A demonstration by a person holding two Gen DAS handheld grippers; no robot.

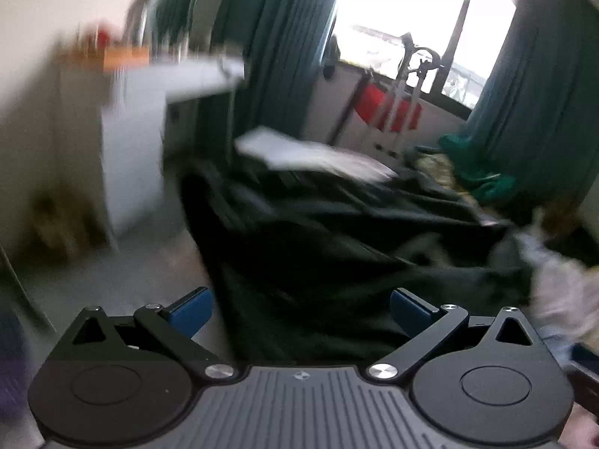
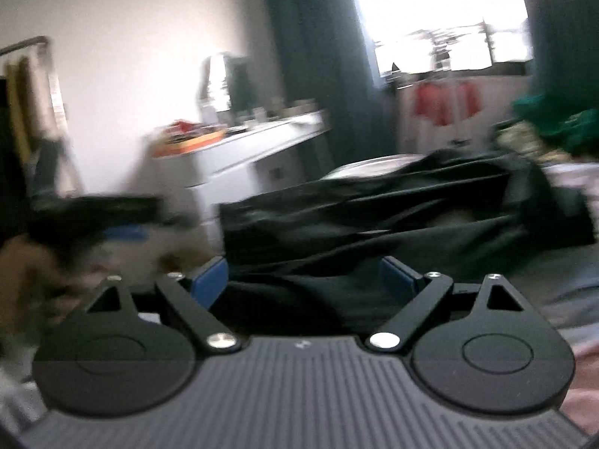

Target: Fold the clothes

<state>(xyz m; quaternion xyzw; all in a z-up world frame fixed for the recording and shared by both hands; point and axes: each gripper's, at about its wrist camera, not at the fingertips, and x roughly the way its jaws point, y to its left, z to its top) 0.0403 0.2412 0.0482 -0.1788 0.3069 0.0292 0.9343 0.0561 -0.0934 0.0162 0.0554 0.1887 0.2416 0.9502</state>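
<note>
Two handheld grippers face a dark garment (image 1: 337, 232) spread over a bed, and both views are blurred. The left gripper (image 1: 299, 308) has its blue-padded fingers (image 1: 191, 312) spread wide, with nothing held between them; the near edge of the dark garment lies in the gap just ahead, but the pads do not close on it. The right gripper (image 2: 303, 275) is likewise wide open, its blue pads (image 2: 211, 277) standing apart on either side of a fold of the same dark garment (image 2: 393, 209), gripping nothing. Whether either pad touches the cloth cannot be told.

From the left wrist view, a white folded cloth (image 1: 310, 155) lies on the far side of the dark garment. To the right of the garment is a heap of green fabric (image 1: 475, 164), and pale patterned cloth (image 1: 561, 280) sits at its near right edge. Left of the garment stands a white cabinet (image 1: 138, 142). Beyond the garment hang teal curtains (image 1: 277, 48) beside a bright window (image 1: 404, 11), with something red (image 1: 385, 106) under the sill.

From the right wrist view, the left gripper (image 2: 112, 220) shows as a dark smear to the left of the garment, in front of the white cabinet (image 2: 243, 157).
</note>
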